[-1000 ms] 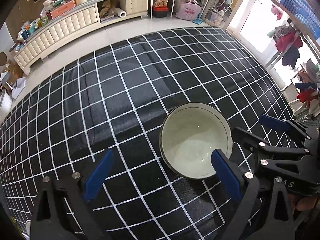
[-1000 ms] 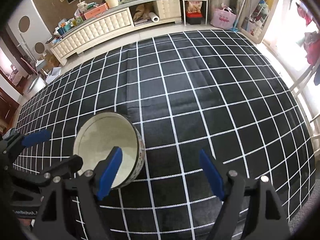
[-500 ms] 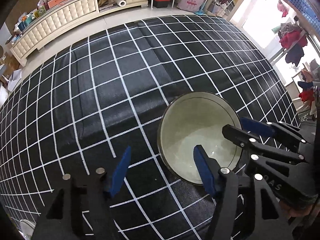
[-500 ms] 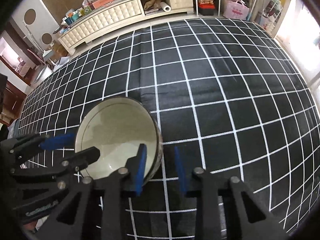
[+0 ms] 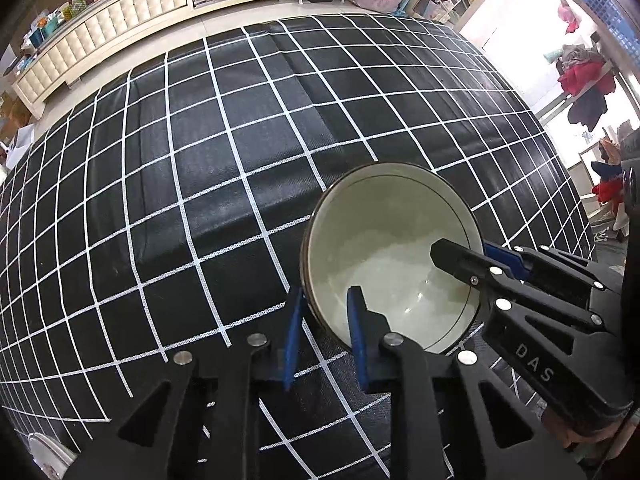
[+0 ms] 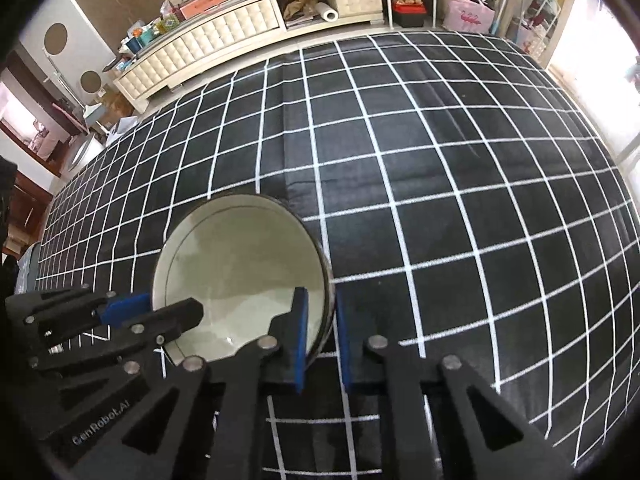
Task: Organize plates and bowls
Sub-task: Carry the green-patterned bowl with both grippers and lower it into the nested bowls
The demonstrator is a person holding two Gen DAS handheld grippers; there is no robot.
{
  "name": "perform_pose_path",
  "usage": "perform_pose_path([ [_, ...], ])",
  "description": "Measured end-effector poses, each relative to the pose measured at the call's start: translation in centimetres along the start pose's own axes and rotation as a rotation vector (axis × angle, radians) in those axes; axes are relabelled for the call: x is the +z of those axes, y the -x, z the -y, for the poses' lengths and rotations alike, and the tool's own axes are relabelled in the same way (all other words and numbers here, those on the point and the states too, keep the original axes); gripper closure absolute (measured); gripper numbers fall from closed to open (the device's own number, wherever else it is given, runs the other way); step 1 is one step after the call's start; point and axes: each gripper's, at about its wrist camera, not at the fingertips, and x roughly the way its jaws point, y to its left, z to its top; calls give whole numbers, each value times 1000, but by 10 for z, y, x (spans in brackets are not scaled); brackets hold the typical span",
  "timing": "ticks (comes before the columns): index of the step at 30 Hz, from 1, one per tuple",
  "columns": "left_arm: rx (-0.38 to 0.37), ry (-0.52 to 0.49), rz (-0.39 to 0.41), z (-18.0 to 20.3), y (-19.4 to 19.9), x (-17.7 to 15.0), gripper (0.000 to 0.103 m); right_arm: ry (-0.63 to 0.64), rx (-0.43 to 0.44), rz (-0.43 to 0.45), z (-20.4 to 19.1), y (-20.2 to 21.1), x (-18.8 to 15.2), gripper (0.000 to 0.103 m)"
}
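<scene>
A cream bowl with a dark rim stands upright on the black grid tablecloth. My left gripper straddles the bowl's near-left rim, one blue pad outside and one inside. Its jaws are closing and the pads touch the wall. In the right wrist view the bowl has my right gripper astride its right rim. Those jaws are closing too, with the rim pinched between the pads. Each gripper shows in the other's view: the right gripper and the left gripper sit at opposite sides of the bowl.
A white plate's edge peeks in at the bottom left corner. The grid tablecloth stretches far ahead and to the right. Beyond the table stand a long cream cabinet and cluttered shelves.
Both grippers went from wide open to closed over the bowl's rim, one on each side. The left gripper also sank closer to the bowl.
</scene>
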Motion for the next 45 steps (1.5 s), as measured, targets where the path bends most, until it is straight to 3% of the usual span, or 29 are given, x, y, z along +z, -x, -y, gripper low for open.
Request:
perform_pose_path([
  [9, 6, 6, -13, 6, 9, -14, 87, -17, 7, 11, -11, 20, -14, 89],
  [15, 12, -10, 8, 6, 35, -36, 87, -10, 22, 35, -31, 41, -25, 89],
  [31, 23, 29, 119, -29, 130, -104, 87, 75, 42, 94, -99, 91, -56, 89],
  [45, 25, 104, 158, -80, 172, -171, 87, 153, 59, 67, -163, 84, -89, 89],
])
